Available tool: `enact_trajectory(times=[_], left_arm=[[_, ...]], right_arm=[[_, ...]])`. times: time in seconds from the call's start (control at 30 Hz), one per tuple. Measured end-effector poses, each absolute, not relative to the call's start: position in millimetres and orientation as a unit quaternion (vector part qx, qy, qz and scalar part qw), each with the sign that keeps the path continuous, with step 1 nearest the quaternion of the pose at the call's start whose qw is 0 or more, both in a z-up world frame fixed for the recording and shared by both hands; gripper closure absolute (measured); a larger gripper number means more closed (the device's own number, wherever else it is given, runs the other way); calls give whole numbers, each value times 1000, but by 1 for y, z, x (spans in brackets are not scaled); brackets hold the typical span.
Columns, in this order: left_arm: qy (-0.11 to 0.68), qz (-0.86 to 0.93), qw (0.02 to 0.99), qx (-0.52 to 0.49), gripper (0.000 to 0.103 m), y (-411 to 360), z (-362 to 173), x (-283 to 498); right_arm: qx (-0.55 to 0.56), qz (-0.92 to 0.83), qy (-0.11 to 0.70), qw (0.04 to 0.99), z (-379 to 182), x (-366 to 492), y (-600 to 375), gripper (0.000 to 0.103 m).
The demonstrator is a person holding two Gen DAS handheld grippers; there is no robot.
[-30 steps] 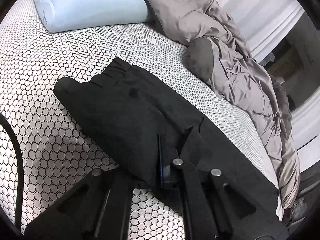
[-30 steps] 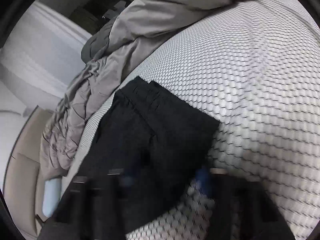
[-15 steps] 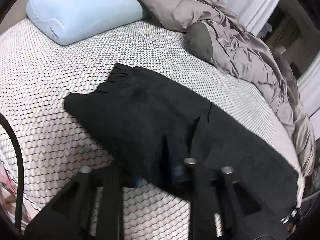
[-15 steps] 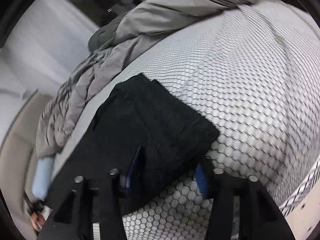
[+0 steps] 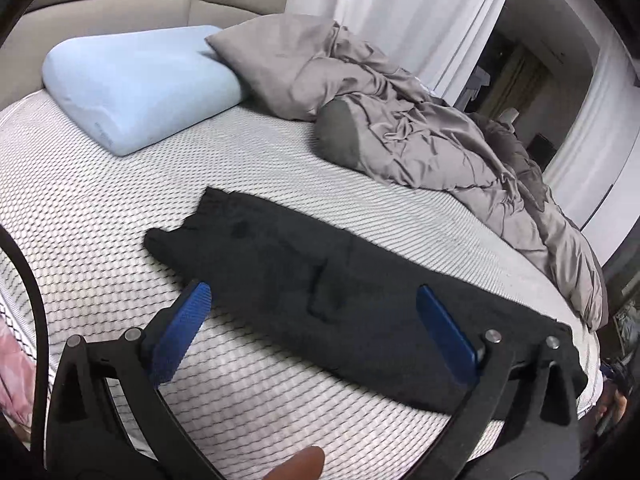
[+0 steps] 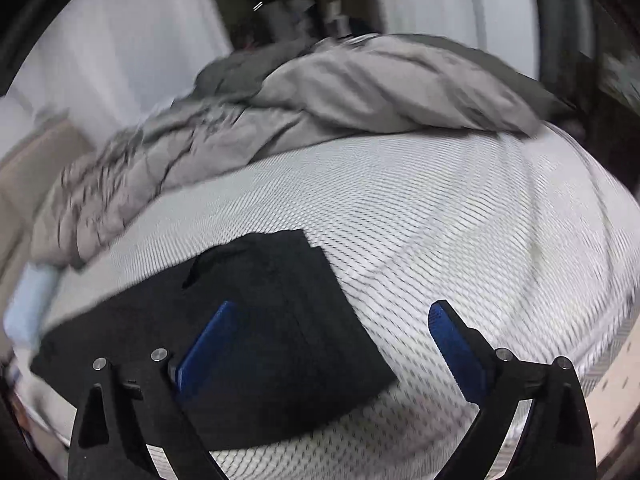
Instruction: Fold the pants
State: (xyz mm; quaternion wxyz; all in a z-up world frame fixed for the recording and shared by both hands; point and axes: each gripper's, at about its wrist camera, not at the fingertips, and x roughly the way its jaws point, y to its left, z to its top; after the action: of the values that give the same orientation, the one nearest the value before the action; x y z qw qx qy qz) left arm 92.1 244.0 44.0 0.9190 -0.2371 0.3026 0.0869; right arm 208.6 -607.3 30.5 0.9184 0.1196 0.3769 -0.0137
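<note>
Both the left gripper [image 5: 312,312] and right gripper [image 6: 332,320] are opening wide, empty, above the pants [image 5: 320,280] lying lengthwise-folded on the bed [image 5: 100,220]; next likely calls for regripping one end.

A pale blue contoured foam pillow [image 5: 136,88] lies at the head of the bed's white honeycomb-patterned mattress [image 5: 100,200]. Beside it, touching, sits a taupe fabric pillow [image 5: 272,64], and a crumpled grey duvet [image 5: 452,152] trails along the far edge before white curtains [image 5: 400,8].
</note>
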Motion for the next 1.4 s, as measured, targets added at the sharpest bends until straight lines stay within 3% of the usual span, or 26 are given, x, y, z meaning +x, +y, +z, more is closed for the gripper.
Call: enact_trajectory(times=[0.4, 0.43, 0.47, 0.6, 0.73, 0.77, 0.8, 0.9, 1.0, 1.27, 1.4], left_arm=[[345, 55, 915, -201, 1, 150, 43, 154], [350, 56, 915, -193, 1, 142, 43, 156], [353, 59, 914, -189, 1, 136, 44, 157], [361, 58, 915, -171, 1, 116, 50, 150], [371, 71, 913, -153, 1, 99, 52, 146], [373, 71, 912, -157, 1, 95, 53, 147], [373, 72, 910, -162, 1, 93, 53, 147], [380, 76, 907, -166, 1, 85, 54, 147], [378, 60, 911, -154, 1, 74, 61, 152], [390, 12, 910, -139, 1, 29, 52, 201], [388, -14, 911, -140, 1, 10, 48, 225]], right_arm=[[20, 24, 458, 888, -35, 355, -558, 6], [15, 16, 459, 888, -37, 359, -558, 22], [16, 19, 472, 881, -42, 364, -559, 53], [5, 39, 454, 890, -33, 359, -556, 62], [43, 21, 400, 915, -6, 351, -573, 60], [24, -6, 404, 915, -8, 356, -573, 52], [1, -30, 418, 908, -16, 362, -572, 38], [8, -24, 470, 883, -40, 380, -579, 32], [29, -6, 456, 890, -36, 369, -589, 21], [25, 75, 409, 909, 1, 321, -570, 19], [97, 147, 413, 894, 2, 329, -543, 19]])
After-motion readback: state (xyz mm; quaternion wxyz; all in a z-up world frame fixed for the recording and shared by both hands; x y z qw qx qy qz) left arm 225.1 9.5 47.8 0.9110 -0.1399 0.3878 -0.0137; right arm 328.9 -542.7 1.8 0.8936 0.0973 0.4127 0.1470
